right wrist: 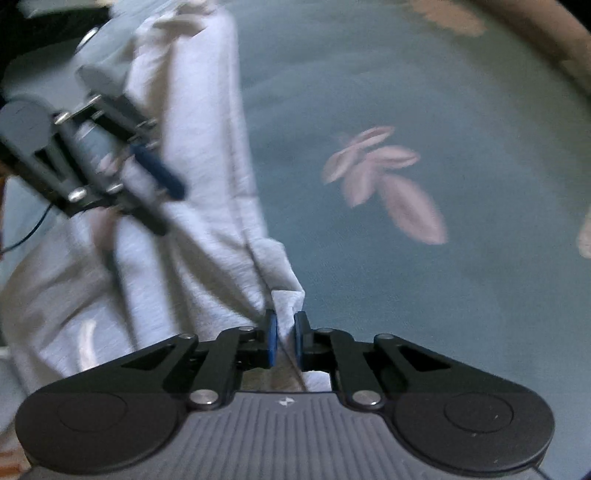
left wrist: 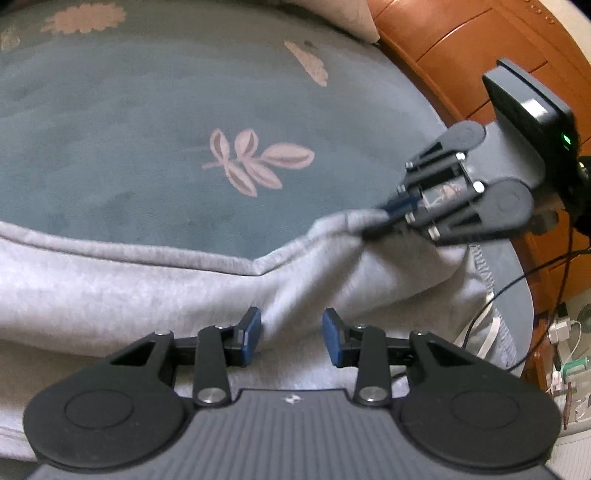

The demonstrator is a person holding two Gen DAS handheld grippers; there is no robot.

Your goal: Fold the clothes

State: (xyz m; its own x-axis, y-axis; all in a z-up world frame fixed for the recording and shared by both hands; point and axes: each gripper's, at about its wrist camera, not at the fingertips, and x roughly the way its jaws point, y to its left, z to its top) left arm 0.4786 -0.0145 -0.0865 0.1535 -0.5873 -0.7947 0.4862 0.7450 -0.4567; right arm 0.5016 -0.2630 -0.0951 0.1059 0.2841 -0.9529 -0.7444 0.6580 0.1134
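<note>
A light grey sweat garment [left wrist: 110, 288] lies across the near part of a blue-grey bedspread [left wrist: 147, 110] with pink leaf prints. My left gripper [left wrist: 291, 334] hovers low over the cloth with its blue-padded fingers apart, nothing pinched. My right gripper [left wrist: 384, 218] comes in from the right, shut on a bunched edge of the garment and lifting it. In the right wrist view the right gripper [right wrist: 285, 338] clamps a fold of the grey garment [right wrist: 199, 147], and the left gripper [right wrist: 168, 210] stands blurred at the upper left above the cloth.
A wooden cabinet [left wrist: 461, 44] stands beyond the bed's right edge, with dark cables [left wrist: 535, 273] and small clutter on the floor. A beige pillow corner [left wrist: 354, 18] lies at the far end. A white drawstring [left wrist: 480, 332] trails from the garment's right end.
</note>
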